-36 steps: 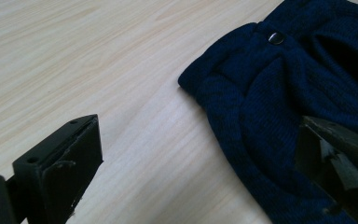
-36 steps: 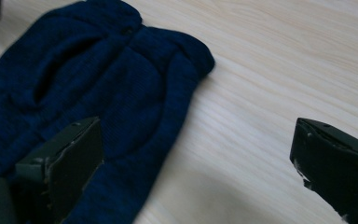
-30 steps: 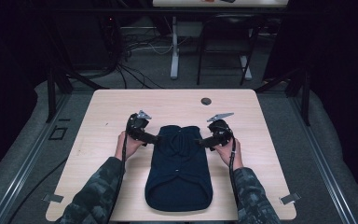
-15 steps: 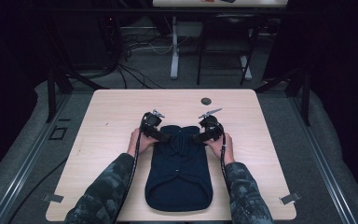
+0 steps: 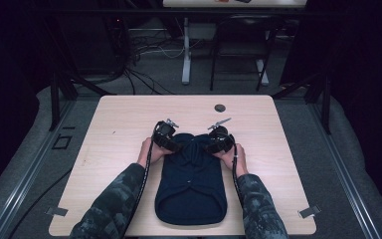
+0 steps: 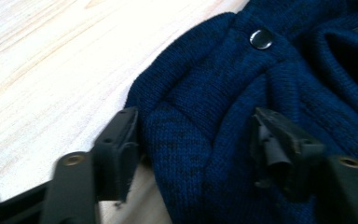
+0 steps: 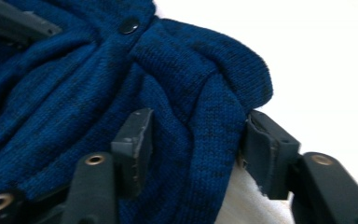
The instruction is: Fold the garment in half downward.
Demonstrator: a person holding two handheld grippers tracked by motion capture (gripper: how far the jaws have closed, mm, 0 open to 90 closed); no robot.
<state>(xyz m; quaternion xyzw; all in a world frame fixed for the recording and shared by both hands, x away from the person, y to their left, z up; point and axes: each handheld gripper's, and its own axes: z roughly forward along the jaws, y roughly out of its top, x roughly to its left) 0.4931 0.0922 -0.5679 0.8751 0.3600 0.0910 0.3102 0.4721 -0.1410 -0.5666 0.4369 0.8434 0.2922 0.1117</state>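
Dark blue knitted sweater [image 5: 191,184] lying flat on the wooden table [image 5: 288,164], collar end toward 12 o'clock, hem toward 6 o'clock near my side. I hold my left gripper [image 5: 171,144] at the shoulder at about 10 o'clock of the garment and my right gripper [image 5: 211,145] at the shoulder at about 2 o'clock: taking both far corners at once should let me lift or fold that end evenly, I judge.

Left gripper view: my two jaws straddle a bunched fold of knit [image 6: 186,140], one jaw on the table side, the other on the cloth; a dark snap button [image 6: 261,38] sits at 1 o'clock. Right gripper view: the same arrangement, mirrored, with a fold [image 7: 200,130] between my jaws and a button [image 7: 129,25] at 11 o'clock. Both pairs have just been closing onto the cloth; the pads appear to pinch it.

Compared with a second ago, my grippers have come inward from the sweater's outer edges onto its shoulders, which now look gathered. A small dark disc [image 5: 220,107] lies at 12 o'clock on the table, well apart.
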